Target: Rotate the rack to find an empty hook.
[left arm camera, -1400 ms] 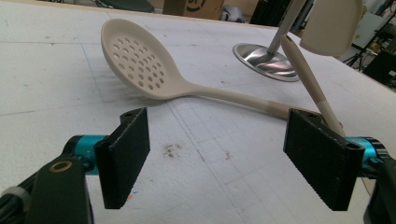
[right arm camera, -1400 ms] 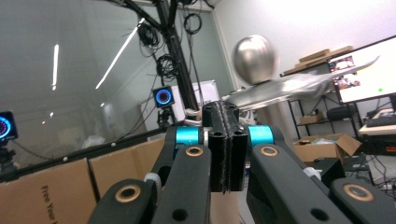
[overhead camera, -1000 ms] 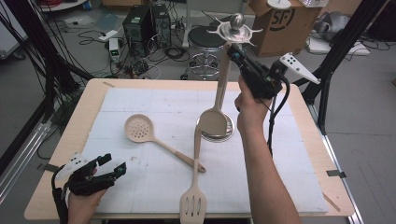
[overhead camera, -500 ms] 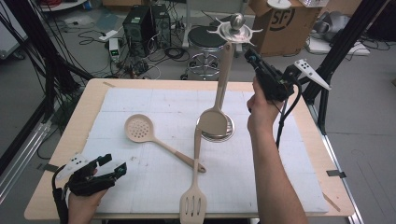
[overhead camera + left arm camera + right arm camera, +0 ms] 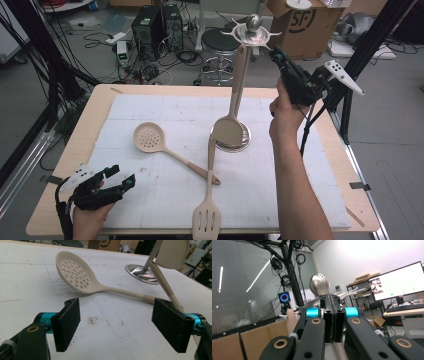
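Spatula (image 5: pixel 231 112) hangs on rack (image 5: pixel 252 31); right tongs (image 5: pixel 276 52) closed beside rack top.

place: lab | signs: floor cables (image 5: pixel 165 60), computer tower (image 5: pixel 150 25) (on floor), monitor (image 5: pixel 395 281), camera rig (image 5: pixel 289 267)

Utensil stand (image 5: pixel 241 70): polished metal, glossy. Skimmer (image 5: pixel 82 281), slotted turner (image 5: pixel 207 210): matt beige plastic, smooth. Table (image 5: pixel 90 125): pale wood edge; mat (image 5: pixel 165 112) white, rough. Gripper pads (image 5: pixel 67 323): black, ribbed.
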`<state>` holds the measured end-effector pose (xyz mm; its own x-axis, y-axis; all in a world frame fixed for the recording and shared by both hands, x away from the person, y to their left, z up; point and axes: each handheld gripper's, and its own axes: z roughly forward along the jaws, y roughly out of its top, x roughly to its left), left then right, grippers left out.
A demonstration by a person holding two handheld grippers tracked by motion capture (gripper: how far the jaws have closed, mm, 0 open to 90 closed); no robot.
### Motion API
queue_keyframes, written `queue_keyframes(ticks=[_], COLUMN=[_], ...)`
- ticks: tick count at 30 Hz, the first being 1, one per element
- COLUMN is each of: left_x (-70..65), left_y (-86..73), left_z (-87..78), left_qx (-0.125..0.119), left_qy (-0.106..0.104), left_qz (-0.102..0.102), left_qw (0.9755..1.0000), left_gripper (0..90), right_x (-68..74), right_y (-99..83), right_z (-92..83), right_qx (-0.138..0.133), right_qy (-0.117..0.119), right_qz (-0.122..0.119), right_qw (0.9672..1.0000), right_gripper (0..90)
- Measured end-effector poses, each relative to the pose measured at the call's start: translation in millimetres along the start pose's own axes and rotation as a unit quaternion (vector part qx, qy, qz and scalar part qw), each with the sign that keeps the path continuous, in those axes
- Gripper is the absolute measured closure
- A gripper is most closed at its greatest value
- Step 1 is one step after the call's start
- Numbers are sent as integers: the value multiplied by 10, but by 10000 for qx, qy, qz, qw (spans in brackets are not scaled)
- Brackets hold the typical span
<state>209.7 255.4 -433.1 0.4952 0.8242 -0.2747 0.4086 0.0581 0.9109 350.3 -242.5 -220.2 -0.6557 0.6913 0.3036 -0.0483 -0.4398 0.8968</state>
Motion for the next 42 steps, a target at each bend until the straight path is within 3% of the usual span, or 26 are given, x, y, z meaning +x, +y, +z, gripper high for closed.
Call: queue_keyframes(ticks=[5,15,27,37,42], left_x=[-3,-3,-2,-4,1], left_y=[-2,1,4,4,2], left_z=[5,20,14,12,11], left_qx=[-18,12,18,-7,9], left_qy=[4,-13,-26,-25,-13], left_qz=[-25,2,1,-25,-19], left_qw=[10000,10000,10000,10000,10000], left_gripper=[235,235,236,235,235], right_x=[35,167,314,383,398], right_y=[-19,-42,-65,-108,-115], right_z=[2,54,140,205,225], right_qx=[85,196,279,355,300], right_qy=[16,72,89,99,64], right_qz=[-72,-523,-755,-814,-726], right_qw=[9999,9984,9967,9960,9969], right_gripper=[900,900,900,900,900])
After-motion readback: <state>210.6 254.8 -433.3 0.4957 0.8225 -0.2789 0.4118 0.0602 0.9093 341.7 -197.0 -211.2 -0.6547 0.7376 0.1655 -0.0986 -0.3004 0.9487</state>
